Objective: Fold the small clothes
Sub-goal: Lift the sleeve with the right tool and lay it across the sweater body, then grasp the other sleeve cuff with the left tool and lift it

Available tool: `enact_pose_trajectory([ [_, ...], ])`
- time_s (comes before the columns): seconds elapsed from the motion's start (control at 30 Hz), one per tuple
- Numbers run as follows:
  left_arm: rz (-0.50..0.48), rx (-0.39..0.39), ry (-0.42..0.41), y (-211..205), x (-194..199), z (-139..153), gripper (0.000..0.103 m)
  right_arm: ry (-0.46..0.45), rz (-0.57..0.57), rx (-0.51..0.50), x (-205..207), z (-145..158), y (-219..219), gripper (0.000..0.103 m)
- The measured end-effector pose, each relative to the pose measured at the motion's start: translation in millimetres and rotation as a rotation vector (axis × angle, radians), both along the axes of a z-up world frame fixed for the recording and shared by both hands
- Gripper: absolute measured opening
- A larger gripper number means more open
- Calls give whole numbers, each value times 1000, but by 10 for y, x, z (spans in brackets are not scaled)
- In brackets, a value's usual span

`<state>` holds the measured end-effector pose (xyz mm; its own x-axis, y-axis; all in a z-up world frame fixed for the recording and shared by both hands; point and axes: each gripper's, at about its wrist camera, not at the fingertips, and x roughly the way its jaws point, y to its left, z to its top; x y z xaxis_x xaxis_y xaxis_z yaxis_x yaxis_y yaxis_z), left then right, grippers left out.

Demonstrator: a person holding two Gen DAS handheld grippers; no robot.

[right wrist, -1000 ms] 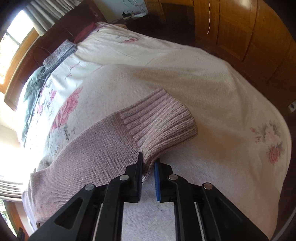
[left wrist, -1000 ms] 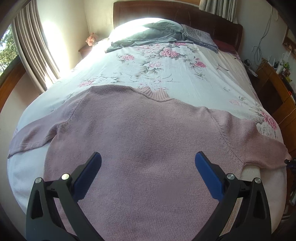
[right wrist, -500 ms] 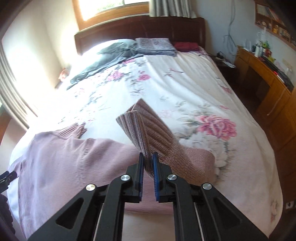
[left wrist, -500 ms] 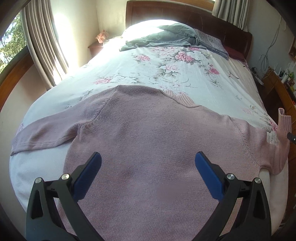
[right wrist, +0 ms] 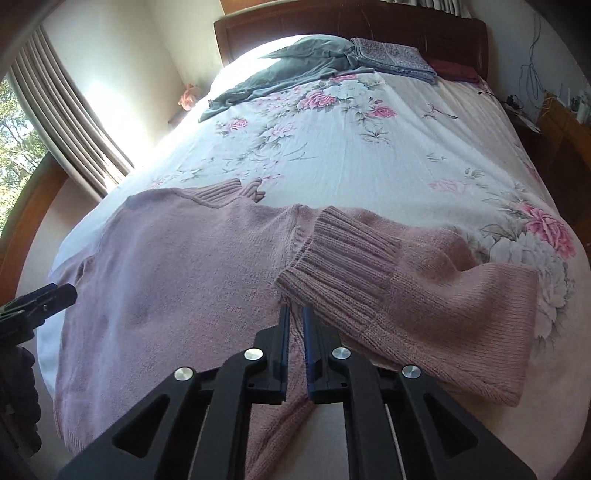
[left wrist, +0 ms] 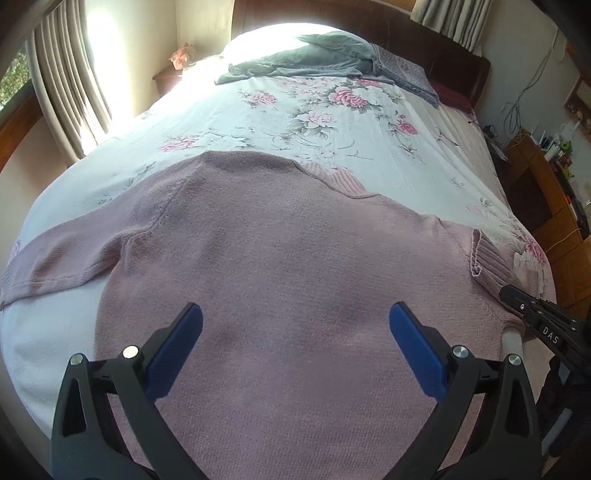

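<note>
A pink knitted sweater (left wrist: pixel 280 266) lies spread flat on a bed (left wrist: pixel 332 140) covered by a white floral sheet, its collar (left wrist: pixel 332 179) pointing toward the dark wooden headboard (right wrist: pixel 351 26). The left tool (left wrist: pixel 295 332) hovers over the lower body of the sweater with its blue-padded fingers (left wrist: pixel 177 343) spread wide apart and nothing between them. The left sleeve (left wrist: pixel 55 258) extends straight outward across the sheet. The right sleeve (right wrist: pixel 424 288) is folded inward, so that its ribbed cuff (right wrist: pixel 340 258) lies over the edge of the sweater's body. The right tool (right wrist: pixel 293 314) sits just below this cuff with its fingers nearly together; the cuff's lower edge meets their tips, but whether fabric is pinched between them cannot be told. In the left wrist view the right tool (left wrist: pixel 517 299) appears at the sweater's right edge. A grey garment (right wrist: pixel 280 74) and a folded patterned cloth (right wrist: pixel 391 55) rest near the headboard. Curtains (left wrist: pixel 70 77) hang beside the sunlit window.
</note>
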<state>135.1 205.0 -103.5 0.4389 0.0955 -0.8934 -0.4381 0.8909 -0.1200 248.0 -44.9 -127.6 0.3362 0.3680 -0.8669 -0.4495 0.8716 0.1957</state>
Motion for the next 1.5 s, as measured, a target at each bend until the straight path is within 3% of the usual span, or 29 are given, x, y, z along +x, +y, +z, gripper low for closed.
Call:
enact_pose_trajectory([
  [0.13, -135, -81, 12, -461, 392, -84, 100, -11, -97, -34, -32, 33, -575, 11],
  [0.27, -250, -158, 64, -968, 884, -318, 100, 34, -209, -38, -45, -121, -1181, 14],
  [0.47, -281, -246, 136, -1434, 1438, -665, 99, 69, -327, -24, -236, -322, -1850, 15],
  [0.5, -276, -260, 147, -1469, 1470, -699, 96, 69, -341, -24, -269, -335, -1928, 16],
  [0.67, -267, -264, 153, -1566, 1541, -657, 46, 56, -390, -29, -372, -360, -2186, 24],
  [0.73, -270, -296, 137, -1566, 1556, -612, 14, 59, -403, -21, -370, -377, -2228, 25],
  [0.87, -277, -326, 78, -1577, 1578, -472, 8, 71, -413, -4, -331, -421, -2222, 25],
  [1.07, -232, -389, -86, -1329, 1342, -39, 8, 66, -390, 2, -314, -420, -2116, 26],
  [1.27, -130, -328, -185, -673, 966, 338, 8, 61, -370, 14, -296, -364, -1975, 27],
  [1.5, 43, -233, -215, 303, 546, 447, 8, 54, -309, 54, -217, -218, -1561, 29],
])
